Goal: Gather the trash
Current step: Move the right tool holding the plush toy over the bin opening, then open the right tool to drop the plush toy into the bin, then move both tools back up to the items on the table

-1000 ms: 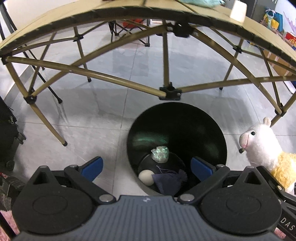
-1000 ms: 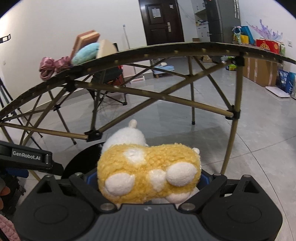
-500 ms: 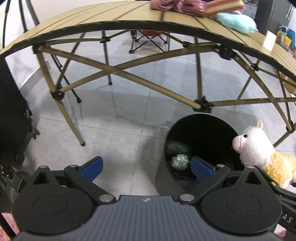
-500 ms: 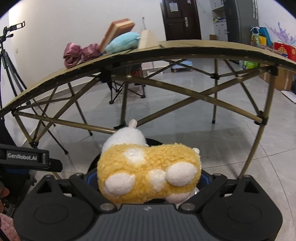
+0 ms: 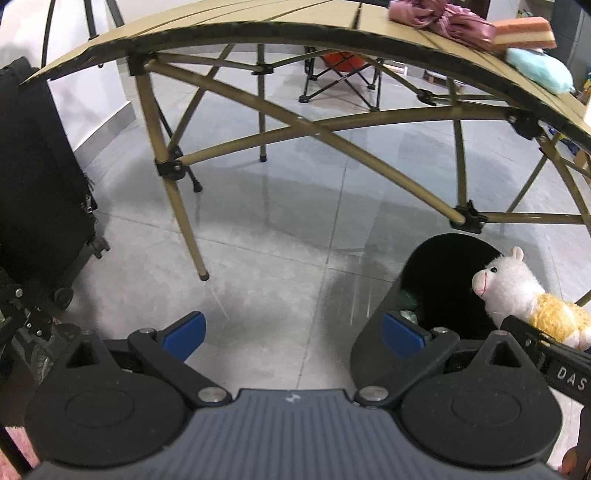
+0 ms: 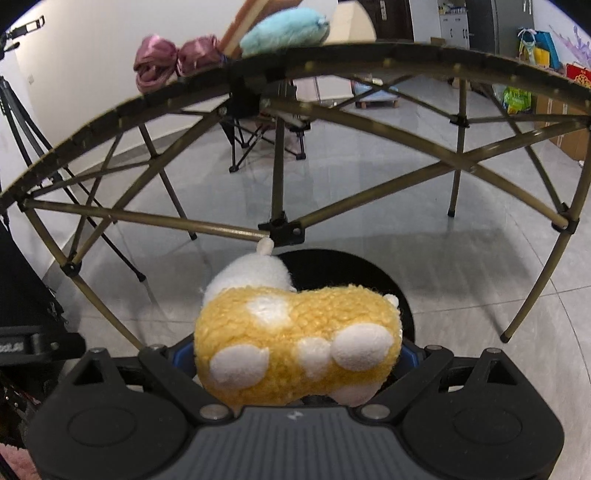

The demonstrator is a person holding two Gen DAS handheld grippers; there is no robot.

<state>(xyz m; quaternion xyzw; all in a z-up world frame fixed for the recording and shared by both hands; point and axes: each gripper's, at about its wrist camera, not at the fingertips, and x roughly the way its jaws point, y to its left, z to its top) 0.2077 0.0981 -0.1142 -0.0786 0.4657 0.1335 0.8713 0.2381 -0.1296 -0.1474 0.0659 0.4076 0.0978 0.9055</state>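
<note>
A yellow and white plush alpaca [image 6: 295, 343] fills my right gripper [image 6: 295, 358], which is shut on its body. The toy hangs over the mouth of the black round bin [image 6: 369, 273] on the floor. In the left wrist view the same alpaca [image 5: 517, 295] shows at the right, above the bin [image 5: 443, 280], with a bit of greenish trash [image 5: 408, 306] inside. My left gripper [image 5: 291, 332] is open and empty, to the left of the bin over bare floor tiles.
A folding table [image 5: 295, 26] arches overhead, its crossed legs [image 5: 184, 221] standing around the bin. On it lie a pink cloth [image 6: 173, 59], a blue plush [image 6: 284, 29] and a sponge [image 5: 524, 33]. A black case [image 5: 40, 192] stands left.
My left gripper has swung left and lifted away from the bin, which slid to the right of its view. The right gripper tilted down a little, still holding the alpaca over the bin.
</note>
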